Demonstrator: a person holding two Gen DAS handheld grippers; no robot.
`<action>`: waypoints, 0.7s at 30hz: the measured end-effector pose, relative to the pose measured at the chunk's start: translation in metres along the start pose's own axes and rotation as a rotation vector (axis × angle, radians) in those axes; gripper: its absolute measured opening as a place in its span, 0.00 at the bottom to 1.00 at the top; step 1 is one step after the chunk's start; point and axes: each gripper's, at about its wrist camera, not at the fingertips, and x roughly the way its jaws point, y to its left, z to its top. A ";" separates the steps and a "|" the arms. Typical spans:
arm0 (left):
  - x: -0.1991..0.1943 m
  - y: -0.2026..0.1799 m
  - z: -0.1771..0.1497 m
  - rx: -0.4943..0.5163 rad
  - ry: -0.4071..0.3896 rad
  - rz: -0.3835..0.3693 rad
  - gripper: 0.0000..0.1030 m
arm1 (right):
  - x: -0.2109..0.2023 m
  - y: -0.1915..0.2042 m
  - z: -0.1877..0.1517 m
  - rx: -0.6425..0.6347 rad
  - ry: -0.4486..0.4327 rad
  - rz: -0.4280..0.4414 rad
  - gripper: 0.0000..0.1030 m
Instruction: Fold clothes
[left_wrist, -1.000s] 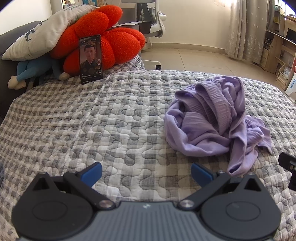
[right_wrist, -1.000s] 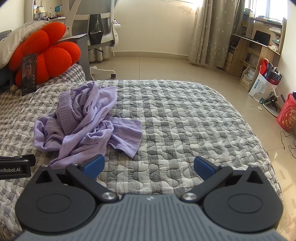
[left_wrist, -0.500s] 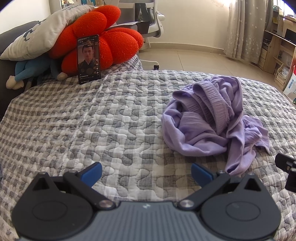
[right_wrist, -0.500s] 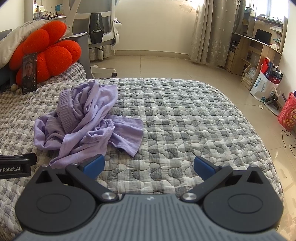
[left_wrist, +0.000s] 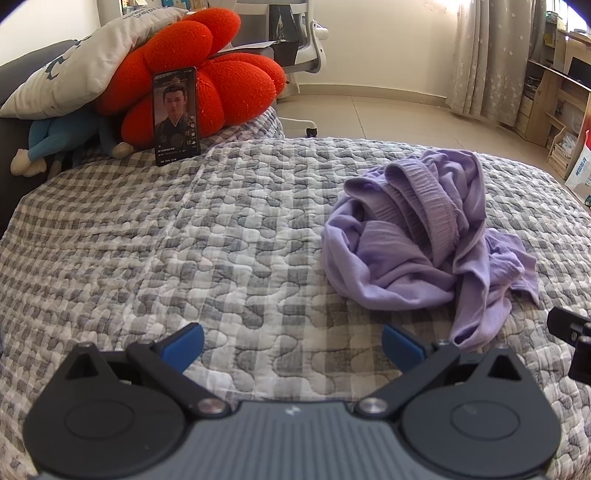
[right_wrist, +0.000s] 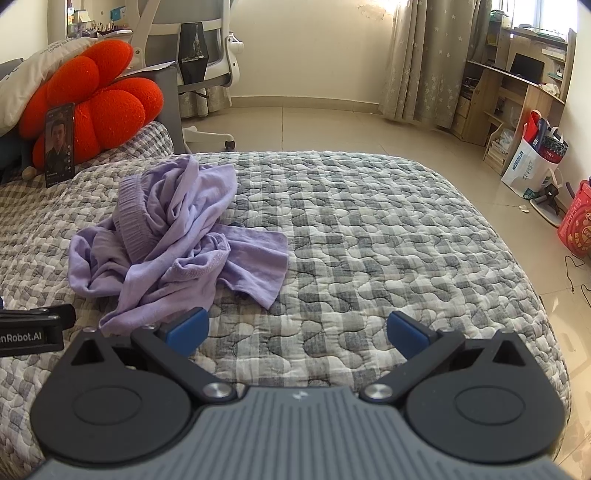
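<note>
A crumpled lilac garment (left_wrist: 417, 236) with a ribbed waistband lies in a heap on the grey checked quilt (left_wrist: 207, 236). In the left wrist view it sits ahead and to the right of my left gripper (left_wrist: 291, 345), which is open and holds nothing. In the right wrist view the same garment (right_wrist: 173, 240) lies ahead and to the left of my right gripper (right_wrist: 297, 330), also open and holding nothing. Its left blue fingertip (right_wrist: 186, 328) is close to the garment's nearest fold. Neither gripper touches the cloth.
An orange flower cushion (left_wrist: 207, 85), a phone (left_wrist: 176, 114) propped against it, a grey pillow (left_wrist: 85, 70) and a blue plush toy (left_wrist: 55, 140) sit at the bed's head. An office chair (right_wrist: 199, 55), wooden shelves (right_wrist: 513, 96) and bags (right_wrist: 532, 158) stand on the tiled floor beyond.
Both views have shifted a little: the garment sits slightly lower and nearer in each frame. Both grippers stay open, and the cloth has not moved on the quilt.
</note>
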 end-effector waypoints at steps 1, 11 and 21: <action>0.000 0.000 0.000 0.001 0.000 0.000 1.00 | 0.000 0.000 0.000 0.000 0.000 0.001 1.00; 0.005 -0.001 0.000 0.004 0.007 -0.001 1.00 | 0.003 -0.001 0.000 0.004 0.013 0.012 1.00; 0.019 0.007 0.003 -0.016 0.013 0.004 1.00 | 0.015 -0.001 0.002 0.024 0.043 0.056 1.00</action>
